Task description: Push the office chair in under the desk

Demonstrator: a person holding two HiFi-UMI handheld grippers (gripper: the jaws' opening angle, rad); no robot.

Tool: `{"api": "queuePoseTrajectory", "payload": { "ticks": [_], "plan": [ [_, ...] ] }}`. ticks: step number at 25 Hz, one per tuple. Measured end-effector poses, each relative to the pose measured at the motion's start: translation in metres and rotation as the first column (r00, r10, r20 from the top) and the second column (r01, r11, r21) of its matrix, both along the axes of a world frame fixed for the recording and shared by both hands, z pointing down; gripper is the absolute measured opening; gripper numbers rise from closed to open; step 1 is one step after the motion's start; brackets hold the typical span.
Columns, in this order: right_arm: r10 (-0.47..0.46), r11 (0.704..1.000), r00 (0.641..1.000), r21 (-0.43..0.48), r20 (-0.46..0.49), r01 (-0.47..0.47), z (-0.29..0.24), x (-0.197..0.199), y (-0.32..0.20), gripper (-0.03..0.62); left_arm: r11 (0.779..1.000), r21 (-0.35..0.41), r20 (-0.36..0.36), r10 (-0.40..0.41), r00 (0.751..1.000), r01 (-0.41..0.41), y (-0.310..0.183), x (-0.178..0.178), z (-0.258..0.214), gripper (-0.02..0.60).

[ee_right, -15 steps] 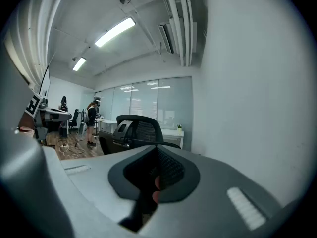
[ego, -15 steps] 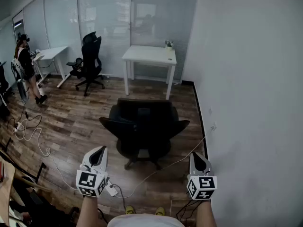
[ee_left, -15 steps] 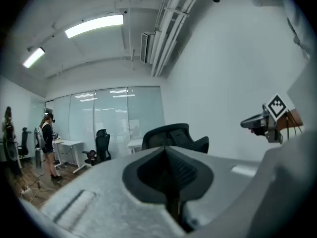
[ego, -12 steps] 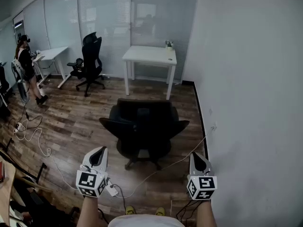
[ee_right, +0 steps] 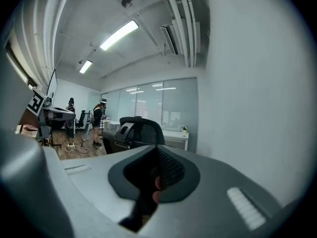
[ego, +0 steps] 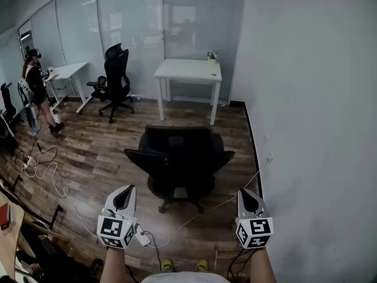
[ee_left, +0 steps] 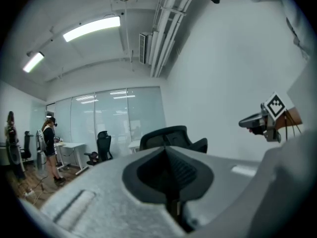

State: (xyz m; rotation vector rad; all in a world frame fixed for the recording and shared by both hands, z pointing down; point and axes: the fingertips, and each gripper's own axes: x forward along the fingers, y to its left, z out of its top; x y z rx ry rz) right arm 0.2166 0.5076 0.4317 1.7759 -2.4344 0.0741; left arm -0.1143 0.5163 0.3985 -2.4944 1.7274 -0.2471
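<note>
A black office chair [ego: 178, 158] stands on the wood floor with its back toward me, well short of the white desk [ego: 188, 71] at the glass wall. The chair's backrest also shows in the left gripper view [ee_left: 171, 137] and the right gripper view [ee_right: 141, 130]. My left gripper [ego: 125, 192] is shut and empty, held below and left of the chair. My right gripper [ego: 244, 196] is shut and empty too, below and right of the chair. Neither touches the chair.
A white wall [ego: 312, 111] runs close on the right. Cables [ego: 41, 170] trail over the floor at left and near my feet. A second black chair [ego: 115, 78] and another white desk [ego: 65, 72] stand at the back left, beside a person [ego: 35, 90].
The view has shifted a little; chair and desk sit slightly lower and to the right in the frame. Both grippers keep their places relative to the chair.
</note>
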Motion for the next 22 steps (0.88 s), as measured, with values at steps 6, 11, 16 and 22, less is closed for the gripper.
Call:
{"api": "queuePoseTrajectory", "payload": {
  "ticks": [6, 11, 16, 22],
  "plan": [
    [-0.041, 0.999, 0.999, 0.011, -0.036, 0.041, -0.008, -0.01, 0.003, 0.003, 1.0, -0.008, 0.03, 0.018, 0.999, -0.018, -0.002, -0.015, -0.001, -0.002],
    [-0.08, 0.997, 0.992, 0.009, -0.1, 0.081, -0.014, -0.016, 0.0, 0.049, 0.997, -0.031, 0.117, 0.068, 0.991, -0.065, -0.009, -0.016, 0.0, 0.004],
    [-0.095, 0.994, 0.981, 0.031, -0.167, 0.101, -0.019, -0.022, 0.002, 0.152, 0.993, -0.039, 0.185, 0.12, 0.975, -0.115, -0.008, -0.006, 0.0, 0.153],
    [-0.091, 0.995, 0.985, 0.035, -0.143, 0.097, -0.015, -0.026, 0.006, 0.19, 0.995, -0.032, 0.09, 0.097, 0.991, -0.095, -0.007, -0.008, 0.001, 0.163]
  ]
}}
